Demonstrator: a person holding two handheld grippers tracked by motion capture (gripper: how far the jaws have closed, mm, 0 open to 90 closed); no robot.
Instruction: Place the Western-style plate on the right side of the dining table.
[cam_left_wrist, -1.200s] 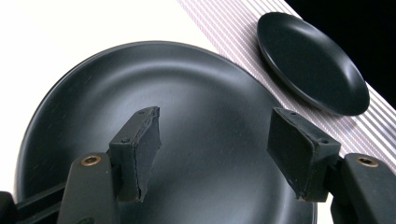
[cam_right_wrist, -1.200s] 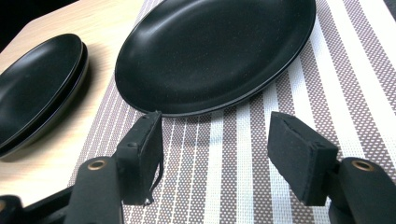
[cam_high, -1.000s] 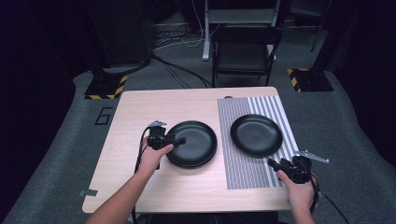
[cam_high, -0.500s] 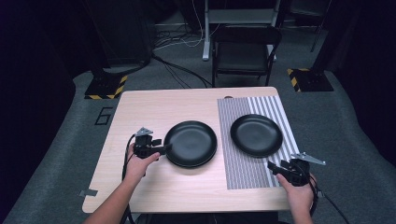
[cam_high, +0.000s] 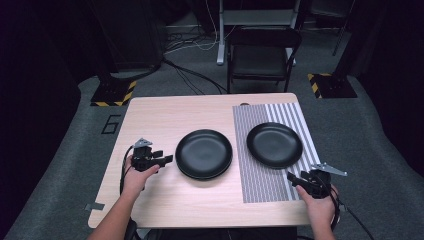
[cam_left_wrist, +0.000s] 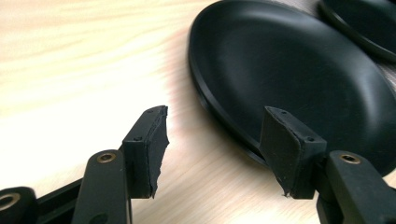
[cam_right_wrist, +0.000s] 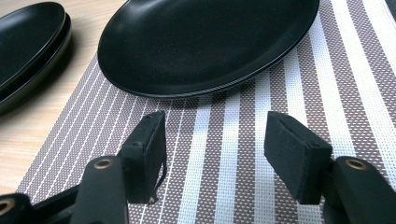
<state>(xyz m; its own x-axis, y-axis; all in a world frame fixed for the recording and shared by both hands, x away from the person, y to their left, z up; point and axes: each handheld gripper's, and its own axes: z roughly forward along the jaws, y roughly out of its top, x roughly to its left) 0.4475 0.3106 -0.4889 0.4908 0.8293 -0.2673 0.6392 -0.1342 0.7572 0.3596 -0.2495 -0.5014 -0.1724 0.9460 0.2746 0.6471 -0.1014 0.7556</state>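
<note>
1. Left gripper (cam_high: 168, 159) sits just beside the stack (cam_high: 204, 153), jaws spread with nothing between them, and they have just been narrowing.
2. Right gripper (cam_high: 294, 178) hovers near the plate (cam_high: 274, 144) on the mat (cam_high: 260, 175), jaws apart and bare, also just narrowing.
3. Step looks like a pause between placings: one plate set, the stack waiting.
4. Next move, I'd judge: left jaws slip over the stack's near rim and pinch the top plate alone.
</note>
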